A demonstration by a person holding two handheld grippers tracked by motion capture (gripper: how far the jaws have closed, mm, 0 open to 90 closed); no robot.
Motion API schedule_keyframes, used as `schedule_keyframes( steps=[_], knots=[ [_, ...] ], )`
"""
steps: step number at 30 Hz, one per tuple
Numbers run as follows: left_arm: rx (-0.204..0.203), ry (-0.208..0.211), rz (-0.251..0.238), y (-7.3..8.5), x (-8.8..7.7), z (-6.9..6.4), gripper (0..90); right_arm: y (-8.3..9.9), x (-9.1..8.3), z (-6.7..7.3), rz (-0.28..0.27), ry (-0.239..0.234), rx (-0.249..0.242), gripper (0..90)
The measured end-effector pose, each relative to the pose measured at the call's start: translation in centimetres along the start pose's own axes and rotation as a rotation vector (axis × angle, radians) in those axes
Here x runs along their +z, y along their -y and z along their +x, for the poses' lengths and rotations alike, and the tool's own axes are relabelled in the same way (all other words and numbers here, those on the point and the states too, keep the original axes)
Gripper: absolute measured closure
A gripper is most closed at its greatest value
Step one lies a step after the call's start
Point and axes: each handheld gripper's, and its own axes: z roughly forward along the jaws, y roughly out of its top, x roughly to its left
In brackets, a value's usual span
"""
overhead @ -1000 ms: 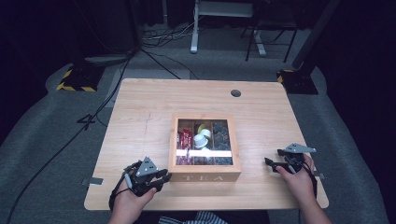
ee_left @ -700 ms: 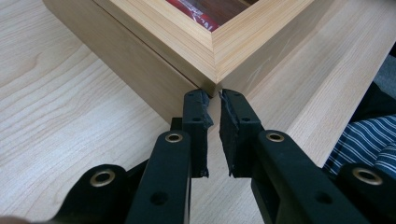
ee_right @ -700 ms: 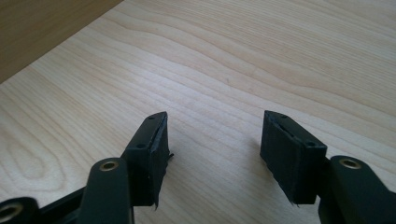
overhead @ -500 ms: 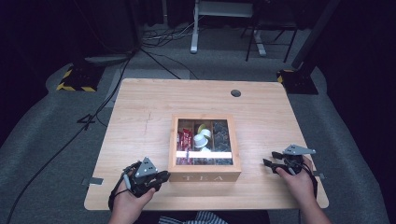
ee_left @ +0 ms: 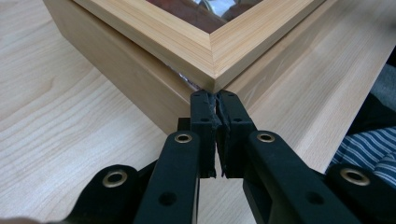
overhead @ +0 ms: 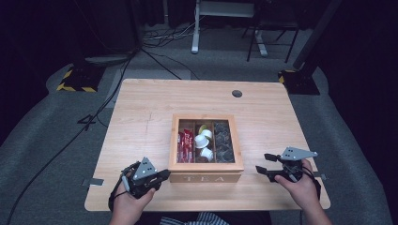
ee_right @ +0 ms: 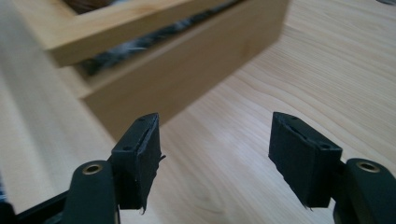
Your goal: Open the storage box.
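Two grippers flank a square light-wood tea box [overhead: 206, 176] with a glass-paned framed lid and "TEA" cut into its front wall. It sits slightly toward 6 o'clock of the centre of the pale wooden surface [overhead: 141, 112]. Through the pane show red sachets, white capsules and dark packets in three compartments. The box looks stiff and fairly light, its smooth wood likely slippery and the pane fragile, so the lid's wooden front rim seems the safest hold. The lid stands slightly ajar. The left gripper [ee_left: 217, 109], at the box's 8 o'clock corner, is closed on nothing, its tips right at the lid's corner. The right gripper [ee_right: 215, 154], at 4 o'clock, gapes empty, its jaws having just widened
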Motion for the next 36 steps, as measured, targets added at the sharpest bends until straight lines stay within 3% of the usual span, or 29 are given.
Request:
schedule_keyframes(
  steps=[3,4,11,14,17,18,36],
  knots=[
    [0.001,-0.002,-0.017,-0.1,-0.1,0.0,86.0,-0.6,0.0,1.0,-0.006,-0.025,-0.037,34.5],
    [-0.001,-0.003,-0.024,-0.2,-0.2,-0.1,86.0,-1.1,0.0,2.0,-0.021,-0.049,-0.058,34.6],
    [-0.004,-0.003,-0.038,-0.2,-0.2,-0.1,85.7,-2.3,0.5,3.7,-0.042,-0.078,-0.108,34.1],
    [0.0,-0.003,-0.043,-0.3,-0.3,0.0,85.6,-2.8,1.4,4.8,-0.043,-0.094,-0.164,35.5],
    [0.001,-0.004,-0.047,-0.3,-0.3,0.0,85.5,-3.1,1.8,5.3,-0.049,-0.086,-0.189,37.1],
    [0.001,-0.004,-0.048,-0.3,-0.3,0.0,85.5,-3.3,2.1,5.5,-0.054,-0.062,-0.202,38.1],
    [-0.011,0.002,-0.076,-0.5,-0.3,0.0,83.4,-3.9,3.0,6.1,-0.103,0.011,-0.268,34.4]
  ],
)
